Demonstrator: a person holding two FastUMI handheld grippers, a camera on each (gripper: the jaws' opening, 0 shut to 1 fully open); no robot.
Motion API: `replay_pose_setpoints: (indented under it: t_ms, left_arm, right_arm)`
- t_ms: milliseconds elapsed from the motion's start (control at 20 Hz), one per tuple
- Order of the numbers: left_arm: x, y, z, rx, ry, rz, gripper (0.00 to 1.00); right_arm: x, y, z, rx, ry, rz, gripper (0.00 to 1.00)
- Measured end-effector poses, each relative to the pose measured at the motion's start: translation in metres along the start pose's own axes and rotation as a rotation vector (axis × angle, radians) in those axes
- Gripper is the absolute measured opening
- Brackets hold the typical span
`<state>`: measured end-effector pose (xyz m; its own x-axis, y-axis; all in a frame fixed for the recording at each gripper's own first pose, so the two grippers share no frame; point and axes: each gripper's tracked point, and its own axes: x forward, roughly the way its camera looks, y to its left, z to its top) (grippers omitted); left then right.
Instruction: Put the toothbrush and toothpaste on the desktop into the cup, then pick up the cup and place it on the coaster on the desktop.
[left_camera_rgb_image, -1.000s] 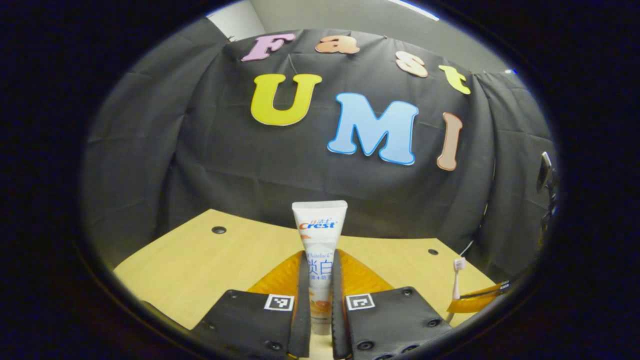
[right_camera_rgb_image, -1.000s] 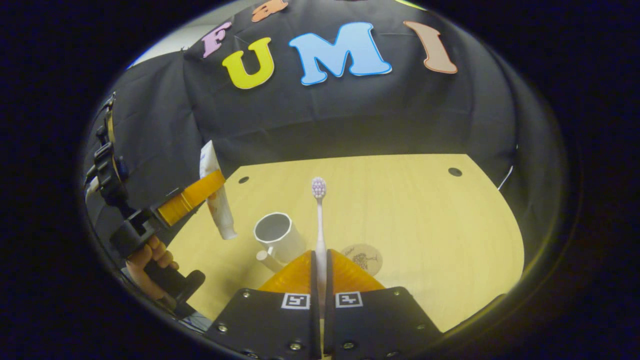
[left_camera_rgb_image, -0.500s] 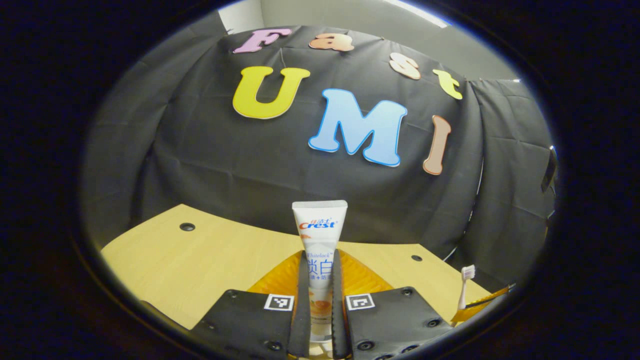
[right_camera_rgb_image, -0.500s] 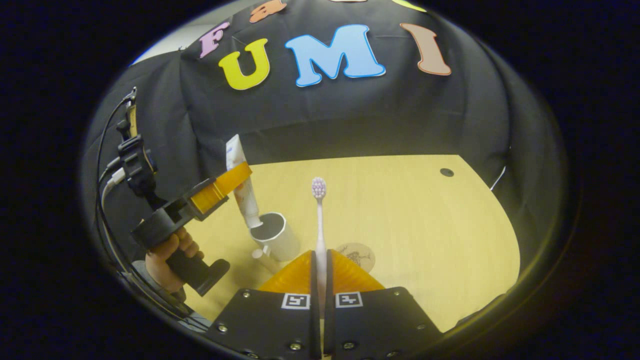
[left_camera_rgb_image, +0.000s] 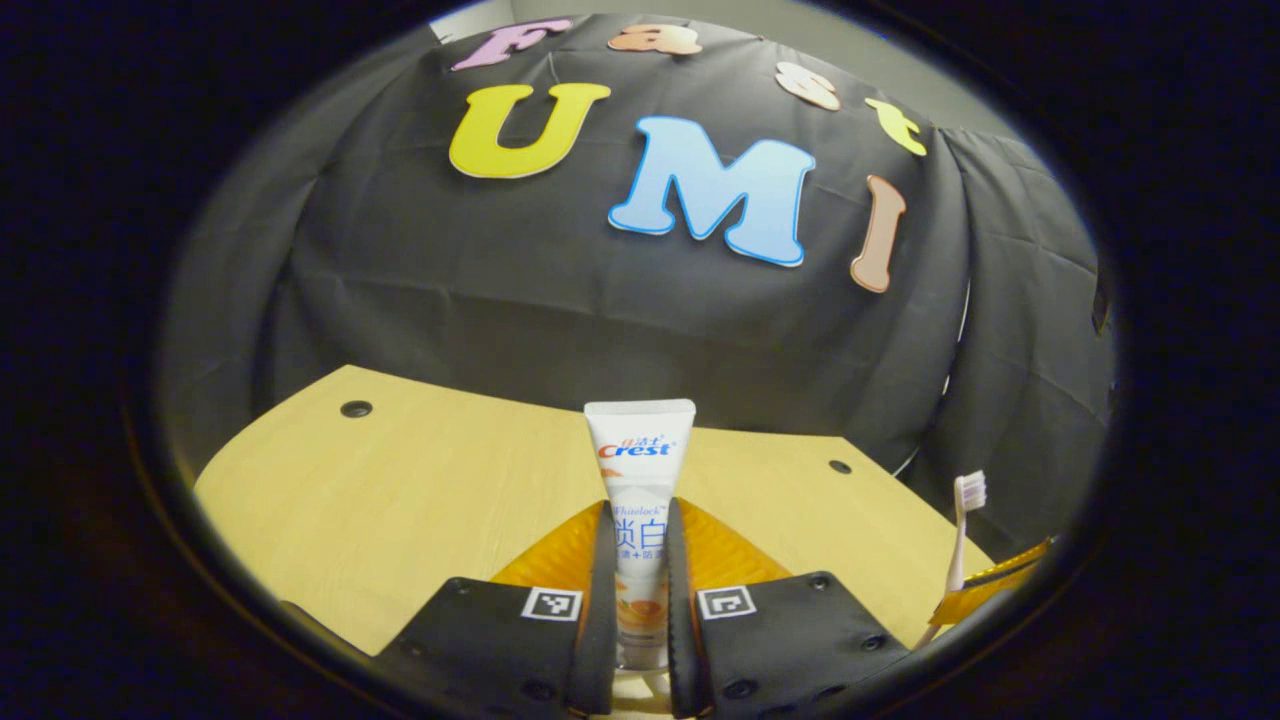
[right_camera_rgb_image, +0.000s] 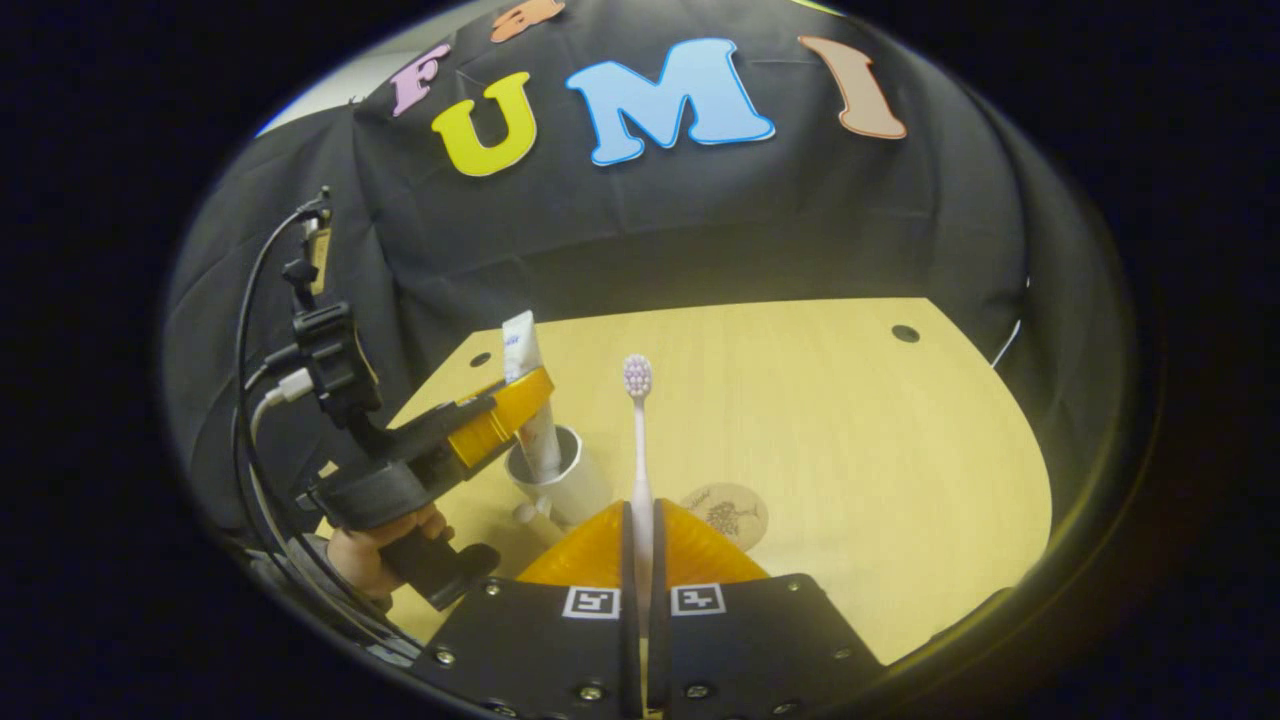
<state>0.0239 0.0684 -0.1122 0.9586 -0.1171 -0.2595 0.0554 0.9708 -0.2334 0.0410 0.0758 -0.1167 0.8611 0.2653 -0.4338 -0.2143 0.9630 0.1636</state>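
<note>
My left gripper (left_camera_rgb_image: 637, 580) is shut on a white toothpaste tube (left_camera_rgb_image: 640, 480), held upright. From the right gripper view, that left gripper (right_camera_rgb_image: 500, 420) holds the toothpaste tube (right_camera_rgb_image: 522, 360) with its lower end down inside the white cup (right_camera_rgb_image: 565, 485) on the wooden desktop (right_camera_rgb_image: 850, 440). My right gripper (right_camera_rgb_image: 640, 560) is shut on a pale pink toothbrush (right_camera_rgb_image: 638, 440), bristles pointing away, raised just right of the cup. A round coaster (right_camera_rgb_image: 727, 512) with a drawing lies right of the cup. The toothbrush (left_camera_rgb_image: 962, 530) also shows at the right edge of the left gripper view.
The desktop (left_camera_rgb_image: 420, 490) has small round holes (right_camera_rgb_image: 905, 333) near its back corners. Black cloth walls close it in at the back and sides. A hand (right_camera_rgb_image: 385, 530) grips the left gripper's handle at the left, with cables above.
The left gripper moved right and down, bringing the toothpaste from left of the cup into its mouth. The right gripper and toothbrush hardly moved.
</note>
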Motion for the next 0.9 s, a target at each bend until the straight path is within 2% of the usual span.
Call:
replay_pose_setpoints:
  t_ms: [200, 350, 500, 550, 600, 700, 750, 800, 900]
  left_arm:
    - [-0.003, 0.000, -0.022, 0.017, 0.067, -0.012, 0.32]
    - [-0.007, -0.001, -0.034, 0.018, 0.104, -0.019, 0.46]
    - [-0.016, -0.003, -0.028, 0.041, 0.089, -0.027, 0.52]
    - [-0.020, -0.006, -0.030, 0.041, 0.096, -0.040, 0.60]
    - [-0.023, -0.006, -0.032, 0.039, 0.103, -0.040, 0.64]
    - [-0.026, -0.004, -0.032, 0.032, 0.113, -0.036, 0.86]
    - [-0.029, -0.003, -0.031, 0.028, 0.115, -0.032, 0.81]
    - [-0.034, -0.003, -0.031, 0.026, 0.115, -0.031, 0.87]
    - [-0.045, -0.001, -0.030, 0.027, 0.120, -0.029, 0.87]
  right_arm:
    - [0.004, 0.003, 0.000, -0.007, 0.006, 0.005, 0.04]
    - [0.007, 0.005, 0.002, -0.004, 0.005, 0.014, 0.04]
    - [0.010, 0.010, 0.010, -0.003, -0.012, 0.032, 0.04]
    - [0.012, 0.013, 0.013, 0.000, -0.021, 0.045, 0.07]
    - [0.013, 0.017, 0.017, 0.005, -0.032, 0.061, 0.04]
    - [0.019, 0.024, 0.027, 0.012, -0.060, 0.090, 0.04]
    - [0.021, 0.028, 0.033, 0.010, -0.076, 0.102, 0.04]
    - [0.025, 0.031, 0.039, 0.005, -0.094, 0.115, 0.04]
    - [0.028, 0.039, 0.052, -0.003, -0.138, 0.140, 0.04]
